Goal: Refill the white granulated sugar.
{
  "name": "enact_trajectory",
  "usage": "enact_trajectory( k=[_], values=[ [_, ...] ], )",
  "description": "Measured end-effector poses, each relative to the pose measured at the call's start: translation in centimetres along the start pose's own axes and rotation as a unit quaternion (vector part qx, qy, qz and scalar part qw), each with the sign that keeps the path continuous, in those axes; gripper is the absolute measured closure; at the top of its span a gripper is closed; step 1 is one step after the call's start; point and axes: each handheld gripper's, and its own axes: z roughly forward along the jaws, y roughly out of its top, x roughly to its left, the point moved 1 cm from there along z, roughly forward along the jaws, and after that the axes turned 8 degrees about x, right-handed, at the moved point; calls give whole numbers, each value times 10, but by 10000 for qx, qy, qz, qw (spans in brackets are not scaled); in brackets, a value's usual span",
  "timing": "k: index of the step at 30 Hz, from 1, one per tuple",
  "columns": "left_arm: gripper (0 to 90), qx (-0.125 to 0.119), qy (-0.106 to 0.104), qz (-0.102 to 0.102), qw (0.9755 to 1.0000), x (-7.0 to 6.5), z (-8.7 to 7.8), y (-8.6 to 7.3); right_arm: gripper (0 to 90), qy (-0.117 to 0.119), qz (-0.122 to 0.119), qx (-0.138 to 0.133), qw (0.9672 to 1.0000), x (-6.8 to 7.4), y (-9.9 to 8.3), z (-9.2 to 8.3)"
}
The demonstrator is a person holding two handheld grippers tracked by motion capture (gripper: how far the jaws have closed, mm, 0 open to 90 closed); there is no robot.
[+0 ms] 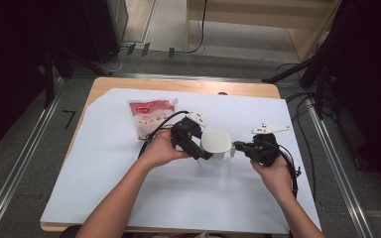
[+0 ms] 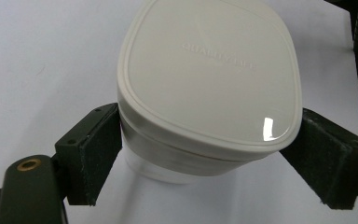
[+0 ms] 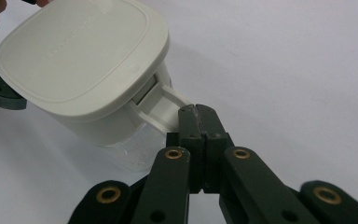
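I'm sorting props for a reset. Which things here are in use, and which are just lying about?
In use:
- white lidded container
- its side latch tab
- left claw
- right claw

Lying about:
- pink pouch
- white sheet covering the table

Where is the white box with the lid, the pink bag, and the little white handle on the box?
white box (image 2: 205, 74), left gripper view, on the middle of its lid.
pink bag (image 1: 149, 118), high view, on the middle of its front.
handle (image 3: 163, 105), right gripper view, on the white loop beside the shut tongs.
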Motion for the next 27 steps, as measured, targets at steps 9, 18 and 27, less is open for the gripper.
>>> enact_trajectory(
  k=[9,18,27],
  values=[
    [159,38,64,47,10000,-2,-2,2,900,-17,-4,-1,10000,1,0,0],
    [166,25,65,62,10000,-3,-6,3,900,-22,-32,4,10000,1,0,0],
    [173,-9,181,109,9998,-6,-11,5,900,-12,-31,-1,10000,1,0,0]
  ],
)
